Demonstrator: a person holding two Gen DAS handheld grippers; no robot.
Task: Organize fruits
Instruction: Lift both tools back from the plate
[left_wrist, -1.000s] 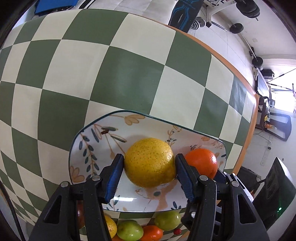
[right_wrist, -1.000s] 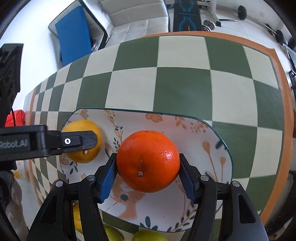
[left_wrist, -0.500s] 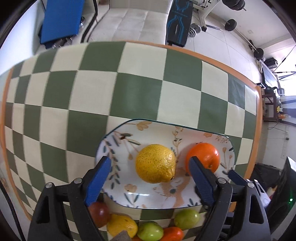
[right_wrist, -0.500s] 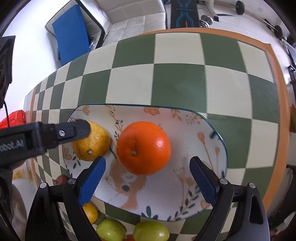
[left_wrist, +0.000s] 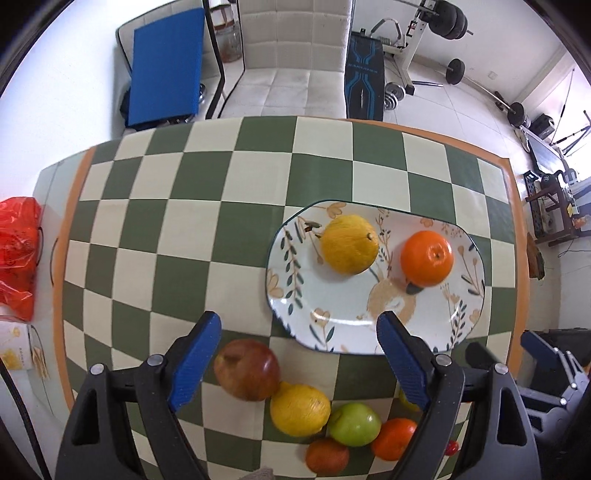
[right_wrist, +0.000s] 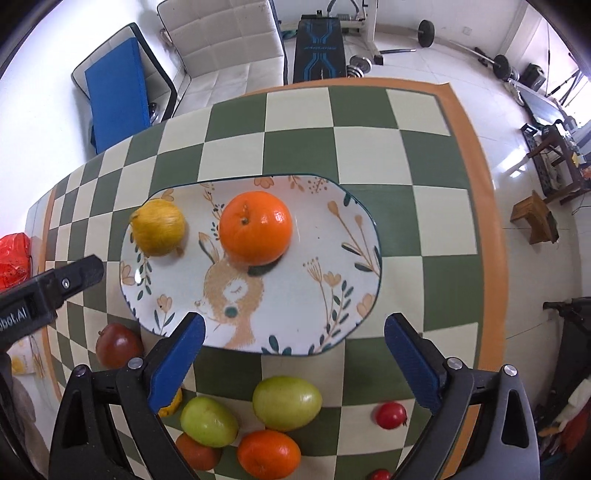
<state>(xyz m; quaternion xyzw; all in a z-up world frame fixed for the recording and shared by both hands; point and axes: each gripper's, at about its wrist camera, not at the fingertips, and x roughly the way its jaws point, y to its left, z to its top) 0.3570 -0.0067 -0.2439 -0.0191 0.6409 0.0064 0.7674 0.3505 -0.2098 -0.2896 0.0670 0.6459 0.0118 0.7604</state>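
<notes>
A flowered plate (left_wrist: 332, 302) (right_wrist: 317, 295) lies on the checkered table and holds a yellow citrus fruit (left_wrist: 349, 243) (right_wrist: 159, 227) and an orange (left_wrist: 426, 257) (right_wrist: 255, 226). My left gripper (left_wrist: 299, 354) is open and empty, above the table's near side. My right gripper (right_wrist: 293, 354) is open and empty, above the plate's near rim. Loose fruit lies near the front edge: a red apple (left_wrist: 246, 369) (right_wrist: 118, 345), a yellow fruit (left_wrist: 300, 410), green apples (left_wrist: 354, 424) (right_wrist: 286, 403) (right_wrist: 208, 421), oranges (right_wrist: 267, 458) (left_wrist: 393, 438), and small red fruits (right_wrist: 391, 414).
The table has an orange border (right_wrist: 480, 206). A red plastic bag (left_wrist: 16, 254) and a white box (left_wrist: 16, 349) sit at the far left. The left gripper's body (right_wrist: 44, 291) shows at the left of the right wrist view. A white sofa and gym gear stand beyond the table.
Both grippers let go of their fruits, the yellow citrus and the orange, onto the plate, opened wide and pulled back and up. The loose fruit near the front came into view.
</notes>
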